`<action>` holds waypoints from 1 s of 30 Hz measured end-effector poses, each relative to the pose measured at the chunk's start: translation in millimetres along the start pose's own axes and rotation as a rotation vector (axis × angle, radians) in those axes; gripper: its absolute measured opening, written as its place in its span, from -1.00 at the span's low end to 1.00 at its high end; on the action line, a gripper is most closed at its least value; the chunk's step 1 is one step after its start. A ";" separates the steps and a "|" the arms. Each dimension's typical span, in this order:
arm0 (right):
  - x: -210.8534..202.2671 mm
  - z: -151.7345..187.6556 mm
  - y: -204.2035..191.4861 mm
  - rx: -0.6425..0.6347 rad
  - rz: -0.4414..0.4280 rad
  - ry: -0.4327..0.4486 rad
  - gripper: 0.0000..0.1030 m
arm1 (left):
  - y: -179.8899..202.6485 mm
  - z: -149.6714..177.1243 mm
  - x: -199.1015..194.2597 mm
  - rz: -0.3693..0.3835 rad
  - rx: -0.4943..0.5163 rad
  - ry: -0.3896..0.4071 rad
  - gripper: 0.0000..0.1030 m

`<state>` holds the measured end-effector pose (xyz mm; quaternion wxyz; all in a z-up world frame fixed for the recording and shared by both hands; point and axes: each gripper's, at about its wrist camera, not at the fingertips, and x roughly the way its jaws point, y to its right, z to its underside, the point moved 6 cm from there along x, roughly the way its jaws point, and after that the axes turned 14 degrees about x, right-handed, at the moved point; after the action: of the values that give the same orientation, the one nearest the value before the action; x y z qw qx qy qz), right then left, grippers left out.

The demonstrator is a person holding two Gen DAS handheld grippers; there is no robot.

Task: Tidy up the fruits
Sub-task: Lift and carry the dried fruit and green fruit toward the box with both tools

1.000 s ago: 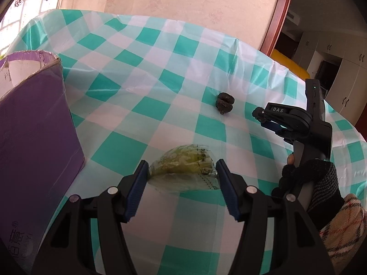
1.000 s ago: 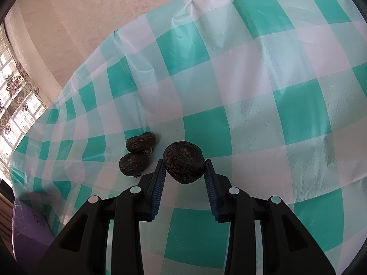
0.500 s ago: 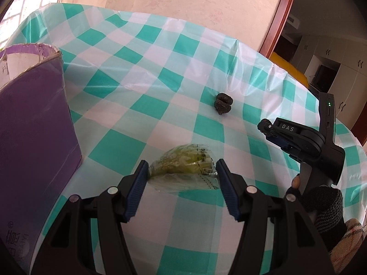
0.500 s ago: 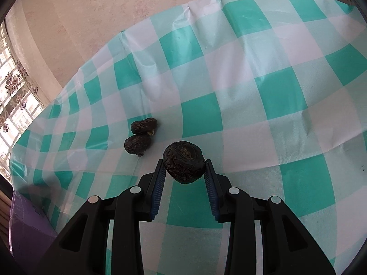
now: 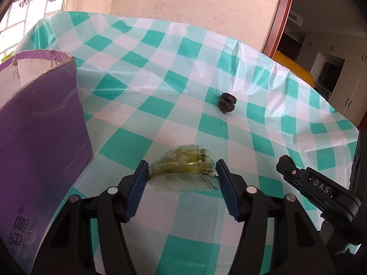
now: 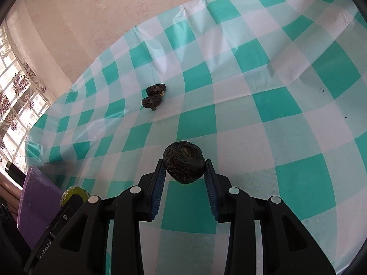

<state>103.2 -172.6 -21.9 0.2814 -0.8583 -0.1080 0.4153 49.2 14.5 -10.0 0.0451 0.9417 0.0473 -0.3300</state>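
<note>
Change: the right gripper (image 6: 184, 173) has carried its dark wrinkled fruit (image 6: 184, 165) away from the two dark fruits (image 6: 154, 96) on the counter (image 6: 286, 123); that pair now sits farther off, at 11 o'clock.
Meaning: likely a transfer toward the purple box (image 5: 41, 123), at 9 o'clock in the left view.
Right fingers: closed on the dark fruit, held clear of the cloth.
Left fingers: the left gripper (image 5: 182, 176) is clamped on a green fruit in clear wrap (image 5: 183, 165), position unchanged.
Hidden: box interior not visible; the person's hand is cut off at the frame edge; fruit type uncertain.
</note>
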 end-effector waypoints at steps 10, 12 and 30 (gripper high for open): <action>-35.3 39.5 9.2 -0.030 0.014 -0.014 -0.32 | 16.9 24.9 -61.6 -0.008 0.123 0.047 0.17; -39.3 46.7 9.6 -0.036 0.021 -0.023 -0.32 | 18.4 30.9 -72.2 -0.009 0.147 0.052 0.17; -74.3 79.9 -0.6 -0.033 -0.035 0.003 -0.32 | -1.8 23.6 -172.8 0.001 0.171 0.214 0.17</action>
<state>-5.6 -171.8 -12.8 0.2748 -0.8613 -0.1294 0.4073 -100.0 3.3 79.6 -0.0405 0.9720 0.0229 -0.2303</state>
